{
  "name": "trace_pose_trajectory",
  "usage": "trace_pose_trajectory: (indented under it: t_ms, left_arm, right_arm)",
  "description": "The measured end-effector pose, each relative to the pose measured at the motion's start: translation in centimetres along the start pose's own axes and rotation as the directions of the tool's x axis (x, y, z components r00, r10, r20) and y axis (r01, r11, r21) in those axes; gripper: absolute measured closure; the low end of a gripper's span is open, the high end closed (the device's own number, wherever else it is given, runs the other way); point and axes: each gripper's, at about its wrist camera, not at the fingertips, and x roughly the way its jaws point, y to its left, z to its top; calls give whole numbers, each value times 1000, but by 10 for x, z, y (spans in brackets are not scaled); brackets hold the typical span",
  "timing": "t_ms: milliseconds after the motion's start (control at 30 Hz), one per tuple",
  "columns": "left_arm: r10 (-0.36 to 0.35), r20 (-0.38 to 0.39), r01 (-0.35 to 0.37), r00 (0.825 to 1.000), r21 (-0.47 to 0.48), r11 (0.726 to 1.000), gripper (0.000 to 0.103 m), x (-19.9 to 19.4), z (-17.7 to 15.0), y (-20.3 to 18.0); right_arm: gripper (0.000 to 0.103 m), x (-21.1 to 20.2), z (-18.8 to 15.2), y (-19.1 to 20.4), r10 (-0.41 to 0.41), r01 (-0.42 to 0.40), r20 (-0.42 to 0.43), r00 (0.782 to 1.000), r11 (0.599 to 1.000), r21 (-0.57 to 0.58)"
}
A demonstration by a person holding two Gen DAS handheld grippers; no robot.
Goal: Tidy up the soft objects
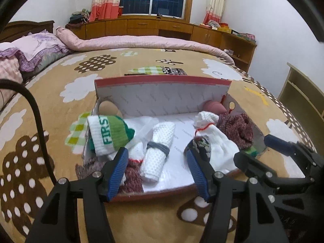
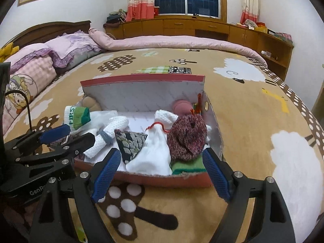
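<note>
On the bed, the red box (image 2: pixel 141 179) holds a rolled white towel (image 1: pixel 158 151), a maroon knit bundle (image 2: pixel 187 139) and a white sock (image 2: pixel 154 156). Both claws, left (image 1: pixel 158 174) and right (image 2: pixel 162 174), hover spread and empty.

- "FIRST" stands in green capital letters on the white cuff of the green and white knit hat (image 1: pixel 110 134) at the left end of the box; in the right wrist view only "FIRS" of it shows.
- "FASHION" is printed in small grey letters, repeated as a pattern, on the white lining of the shoe box (image 1: pixel 183 130).
- "GenRo" stands in white letters on the black body of the left gripper (image 2: pixel 66 137); the rest of the word is cut off.
</note>
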Motion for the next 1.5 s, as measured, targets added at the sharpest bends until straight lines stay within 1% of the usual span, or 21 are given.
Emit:
trace_pose_trajectory:
  t_ms: [300, 367, 433, 500, 567, 667, 733, 767, 800, 900, 967, 1033, 1067, 1100, 1167, 1233, 1300, 1367, 1500]
  left_arm:
    - [33, -29, -33, 999, -12, 999, 42, -6, -16, -1]
    - [39, -25, -39, 999, -2, 999, 45, -10, -22, -5]
    - [43, -6, -43, 999, -5, 999, 49, -18, -26, -8]
    - [46, -13, -46, 999, -20, 999, 50, -24, -29, -9]
    - [59, -21, -60, 998, -39, 997, 50, -30, -32, -7]
    - [61, -32, -63, 998, -78, 995, 58, -39, -34, -2]
    - [59, -34, -62, 998, -91, 994, 62, -44, -33, -2]
    - [69, -36, -72, 997, -85, 994, 63, -46, -33, -4]
    - [69, -39, -72, 997, -83, 994, 63, -47, -32, -7]
    - [39, -62, -46, 997, -123, 991, 64, -49, -33, -10]
    - [60, -51, -66, 997, -109, 992, 68, -55, -34, -15]
    - [71, -36, -75, 997, -103, 992, 83, -61, -36, -21]
    - [73, -28, -75, 997, -99, 992, 86, -65, -38, -24]
    - [72, -19, -73, 997, -93, 993, 92, -68, -41, -27]
    - [83, -1, -83, 997, -72, 994, 93, -75, -48, -36]
    - [73, 13, -72, 997, -80, 994, 93, -81, -55, -39]
    - [76, 7, -75, 997, -68, 995, 93, -84, -59, -41]
    - [78, 9, -77, 997, -53, 996, 93, -88, -66, -42]
    - [85, -13, -85, 996, -58, 995, 93, -91, -82, -39]
  right_arm:
    - [18, -7, -16, 4, -11, 10, -17, 1000, 1000, -26]
    - [18, -14, -21, 3, -13, 13, -15, 1000, 1000, -5]
    - [19, -23, -25, 6, -31, 31, 13, 999, 1000, -2]
    - [23, -32, -27, 15, -60, 61, 34, 998, 998, -24]
    - [24, -39, -29, 20, -70, 72, 47, 996, 997, -22]
    - [27, -49, -29, 23, -72, 71, 75, 995, 997, 8]
    - [33, -56, -26, 23, -53, 51, 97, 994, 998, 27]
    - [40, -58, -24, 23, -45, 42, 100, 994, 999, 34]
    - [41, -61, -22, 22, -45, 41, 102, 994, 998, 39]
    - [41, -66, -22, 20, -52, 48, 100, 994, 998, 46]
    - [41, -67, -24, 14, -36, 29, 90, 995, 997, 78]
    - [41, -70, -29, 12, -25, 17, 86, 996, 996, 90]
    - [42, -73, -31, 13, -24, 16, 92, 996, 996, 84]
    - [44, -75, -34, 13, -30, 22, 91, 995, 996, 82]
    - [48, -79, -41, 13, -11, 3, 87, 996, 996, 91]
    - [49, -82, -46, 13, -2, -5, 84, 996, 996, 89]
    - [50, -86, -53, 15, -3, -4, 91, 996, 997, 80]
    - [51, -86, -59, 19, 6, -12, 78, 997, 997, 72]
    - [52, -88, -75, 25, 14, -17, 59, 998, 998, 64]
